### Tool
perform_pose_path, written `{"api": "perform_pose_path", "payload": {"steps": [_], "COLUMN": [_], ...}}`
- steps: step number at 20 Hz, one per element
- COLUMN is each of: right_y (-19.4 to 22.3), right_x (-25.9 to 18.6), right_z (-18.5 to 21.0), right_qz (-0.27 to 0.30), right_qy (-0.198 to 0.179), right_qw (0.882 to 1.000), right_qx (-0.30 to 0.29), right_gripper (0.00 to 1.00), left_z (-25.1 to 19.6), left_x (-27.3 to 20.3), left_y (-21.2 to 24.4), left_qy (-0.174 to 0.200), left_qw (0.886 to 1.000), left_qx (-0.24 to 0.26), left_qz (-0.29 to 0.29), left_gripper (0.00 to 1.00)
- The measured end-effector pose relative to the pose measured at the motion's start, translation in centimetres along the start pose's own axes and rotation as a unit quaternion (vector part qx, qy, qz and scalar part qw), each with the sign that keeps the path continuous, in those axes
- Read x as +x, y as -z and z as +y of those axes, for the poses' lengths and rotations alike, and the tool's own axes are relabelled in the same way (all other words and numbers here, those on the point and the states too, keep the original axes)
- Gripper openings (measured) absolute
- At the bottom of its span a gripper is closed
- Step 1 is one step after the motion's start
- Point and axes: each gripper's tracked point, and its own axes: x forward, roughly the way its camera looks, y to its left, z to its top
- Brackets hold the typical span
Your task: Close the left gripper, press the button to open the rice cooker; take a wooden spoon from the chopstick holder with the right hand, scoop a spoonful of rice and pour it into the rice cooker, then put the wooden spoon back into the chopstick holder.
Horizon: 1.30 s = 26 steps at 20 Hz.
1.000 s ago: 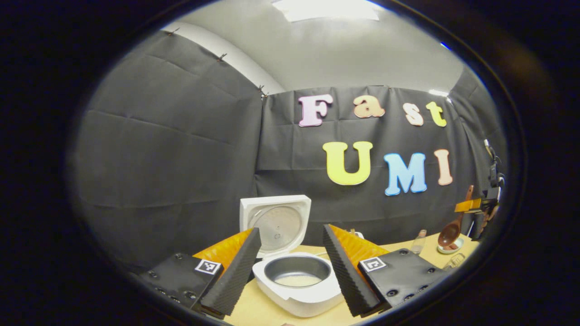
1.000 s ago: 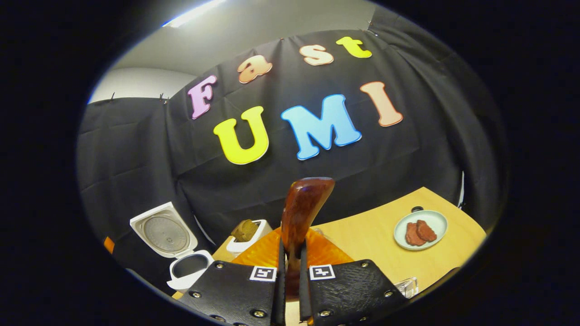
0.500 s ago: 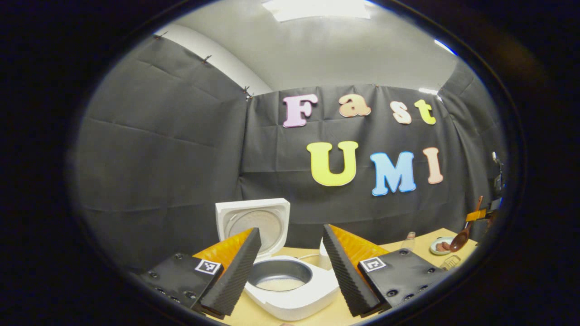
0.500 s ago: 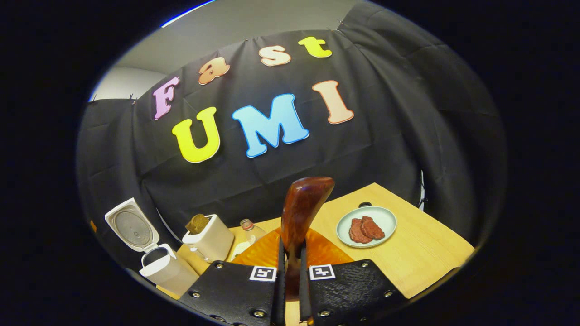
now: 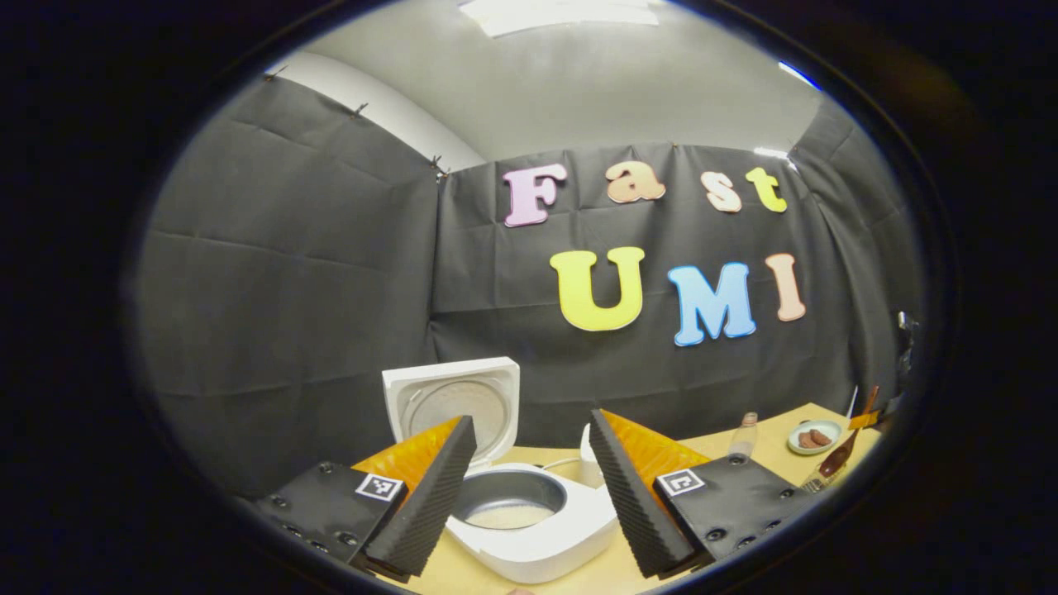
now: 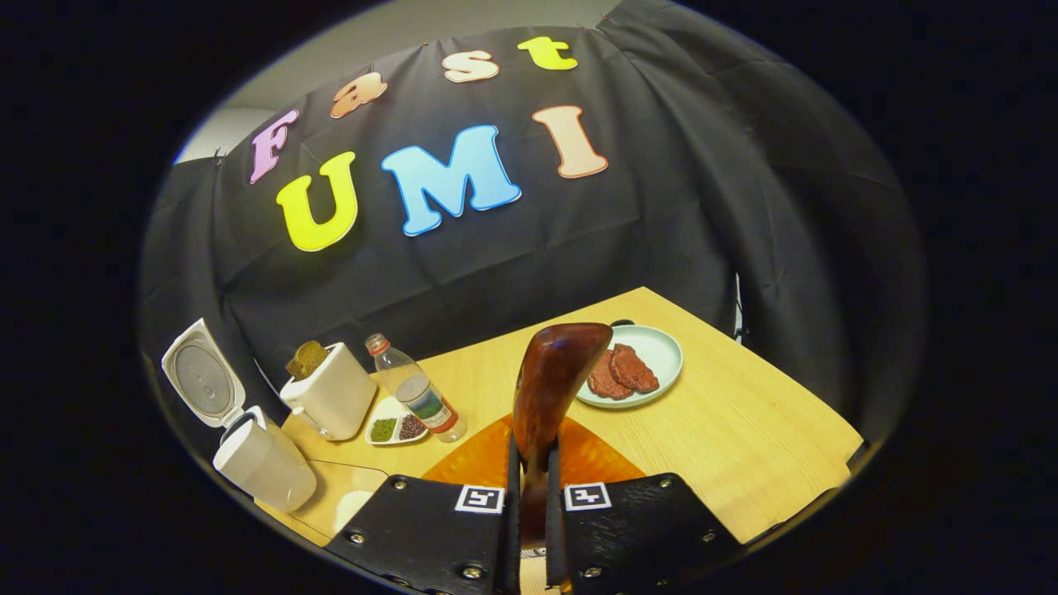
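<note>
The white rice cooker [image 5: 537, 541] stands open on the wooden table, its lid [image 5: 455, 401] upright, with pale rice in the bottom of the grey inner pot [image 5: 508, 504]. My left gripper [image 5: 531, 423] hovers just in front of it, open and holding nothing. My right gripper [image 6: 529, 453] is shut on the handle of a brown wooden spoon [image 6: 552, 384], which stands up over the table's middle. From there the cooker [image 6: 264, 464] sits far to the left. In the left gripper view the spoon [image 5: 841, 453] hangs at the far right, bowl down.
Beside the cooker stand a white toaster-like box [image 6: 331, 397] with a brown piece in it, a plastic bottle [image 6: 417, 398] and a small dish of beans [image 6: 395, 428]. A plate of meat slices [image 6: 632, 370] lies behind the spoon. A pale board [image 6: 340, 494] lies near the front edge.
My right gripper has swung right and tipped down with the spoon, away from the cooker, bringing more of the table into view. The left gripper has turned slightly right and stays open.
</note>
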Motion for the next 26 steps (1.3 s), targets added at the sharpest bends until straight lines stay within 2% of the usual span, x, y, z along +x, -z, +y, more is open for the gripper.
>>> {"api": "perform_pose_path", "payload": {"steps": [4,7,8,9,10,11,14,18,26], "right_y": [2.7,2.4,1.9,1.5,0.7,0.2,-3.1,-6.9,-8.5], "right_x": [0.5,0.2,-0.1,-0.6,-1.4,-1.5,-4.3,-7.6,-11.1], "right_z": [0.1,-0.1,-0.5,-0.9,-1.4,-2.0,-3.0,-2.9,-2.3], "right_qz": [0.041,0.030,0.023,0.016,0.006,-0.006,-0.049,-0.094,-0.127], "right_qy": [-0.005,-0.006,0.003,0.009,0.021,0.036,0.069,0.085,0.115], "right_qw": [0.998,0.998,0.998,0.999,1.000,0.999,0.996,0.990,0.981], "right_qx": [0.036,0.056,0.050,0.037,0.020,0.004,-0.036,-0.066,-0.088], "right_gripper": [0.13,0.21,0.31,0.57,0.63,1.00,0.98,0.98,0.98], "left_z": [0.5,1.1,1.2,1.4,1.6,1.8,2.6,4.2,9.1], "left_x": [0.2,0.6,0.8,0.9,1.1,1.5,2.9,5.9,14.9], "left_y": [0.2,0.6,0.5,0.5,0.4,0.4,0.4,0.3,-2.2], "left_qy": [-0.008,-0.012,-0.013,-0.013,-0.013,-0.015,-0.027,-0.049,-0.108], "left_qw": [1.000,1.000,1.000,1.000,1.000,1.000,1.000,0.999,0.994], "left_qx": [0.002,-0.004,-0.005,-0.005,-0.004,-0.004,-0.003,-0.001,0.001], "left_qz": [0.003,0.006,0.003,0.001,-0.001,-0.002,-0.002,0.002,-0.005], "left_gripper": [0.95,0.96,0.96,0.95,0.96,0.96,0.96,0.96,0.96]}}
